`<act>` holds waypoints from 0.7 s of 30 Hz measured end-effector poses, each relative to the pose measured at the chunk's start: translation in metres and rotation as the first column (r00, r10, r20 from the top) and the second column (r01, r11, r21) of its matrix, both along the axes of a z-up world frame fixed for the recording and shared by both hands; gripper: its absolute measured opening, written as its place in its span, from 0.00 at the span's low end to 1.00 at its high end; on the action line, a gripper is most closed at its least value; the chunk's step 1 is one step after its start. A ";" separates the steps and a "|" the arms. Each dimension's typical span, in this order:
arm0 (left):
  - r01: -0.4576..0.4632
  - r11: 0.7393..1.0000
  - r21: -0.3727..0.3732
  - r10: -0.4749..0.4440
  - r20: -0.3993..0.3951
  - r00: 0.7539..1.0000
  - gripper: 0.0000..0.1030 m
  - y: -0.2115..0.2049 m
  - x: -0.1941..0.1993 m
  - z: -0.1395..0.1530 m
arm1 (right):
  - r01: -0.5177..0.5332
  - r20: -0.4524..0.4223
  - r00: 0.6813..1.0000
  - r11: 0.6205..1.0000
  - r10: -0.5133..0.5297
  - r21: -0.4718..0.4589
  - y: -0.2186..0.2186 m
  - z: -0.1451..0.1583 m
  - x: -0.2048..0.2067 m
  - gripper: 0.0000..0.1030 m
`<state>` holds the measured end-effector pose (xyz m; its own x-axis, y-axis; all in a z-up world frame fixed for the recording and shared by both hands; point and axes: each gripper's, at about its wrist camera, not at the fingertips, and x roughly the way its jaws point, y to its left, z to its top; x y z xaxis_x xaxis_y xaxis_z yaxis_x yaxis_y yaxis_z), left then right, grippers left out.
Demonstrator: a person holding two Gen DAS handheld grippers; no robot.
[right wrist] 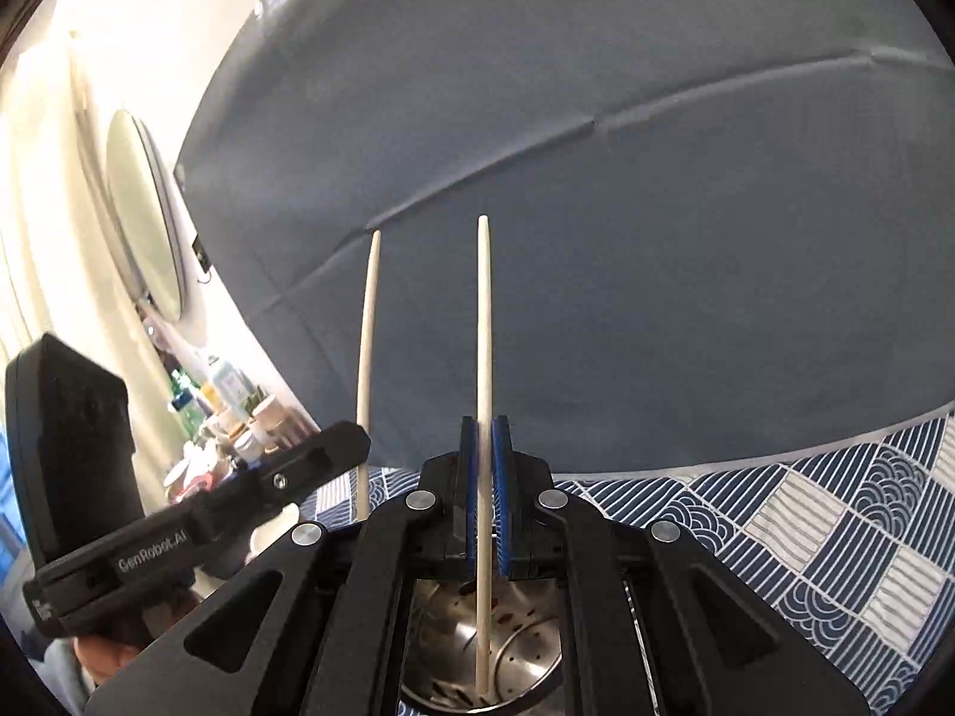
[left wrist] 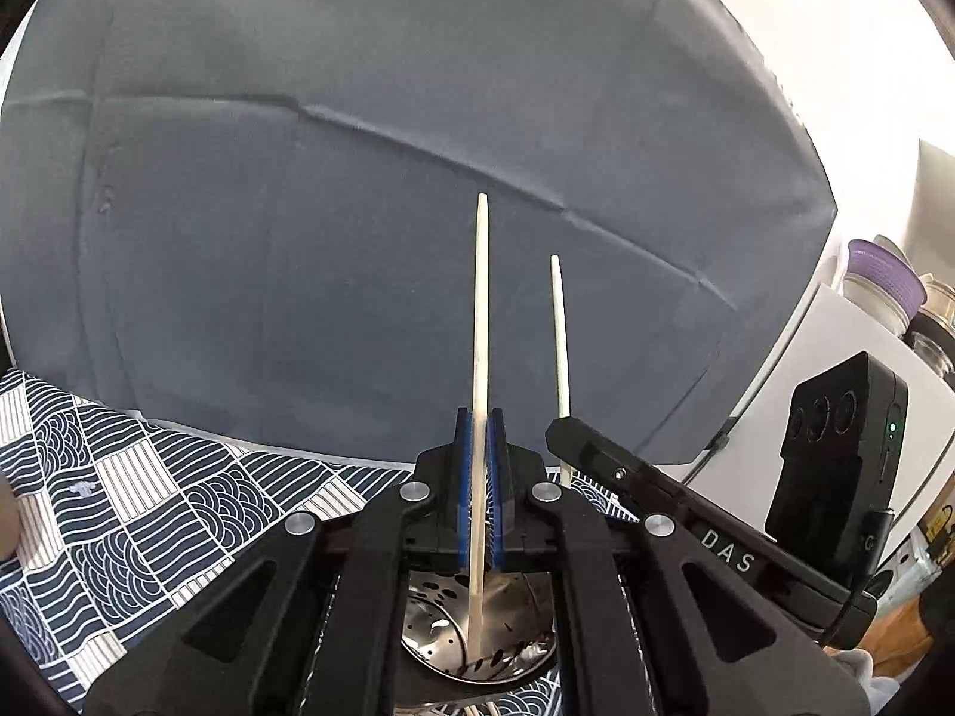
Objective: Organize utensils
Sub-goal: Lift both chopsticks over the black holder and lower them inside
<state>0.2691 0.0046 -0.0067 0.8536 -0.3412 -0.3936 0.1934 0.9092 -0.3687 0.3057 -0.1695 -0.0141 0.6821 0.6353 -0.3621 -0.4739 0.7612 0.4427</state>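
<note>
Notably, each chopstick is pinched low on its shaft, so most of its length stands up past the pads: the left chopstick [left wrist: 481, 322] rises from the left gripper [left wrist: 481, 477], whose blue pads [left wrist: 462, 489] are closed tight on it, and the right chopstick [right wrist: 484, 334] is clamped the same way in the right gripper [right wrist: 484, 483]. You hold both nearly upright and side by side — probably so the lower ends can drop together into the perforated steel holder [left wrist: 477, 638], which shows directly beneath the jaws in both wrist views. Each stick's lower end already reaches down into that holder; whether it touches the bottom cannot be told. Around this lie the patterned tablecloth [left wrist: 149, 513] and, behind, a grey backdrop cloth [left wrist: 358, 209].
</note>
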 end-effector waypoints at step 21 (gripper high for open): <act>0.028 0.999 0.045 -0.027 -0.026 0.999 0.05 -0.011 -0.024 -0.050 | -0.020 -0.032 0.999 0.996 0.017 -0.086 -0.005 -0.051 -0.033 0.04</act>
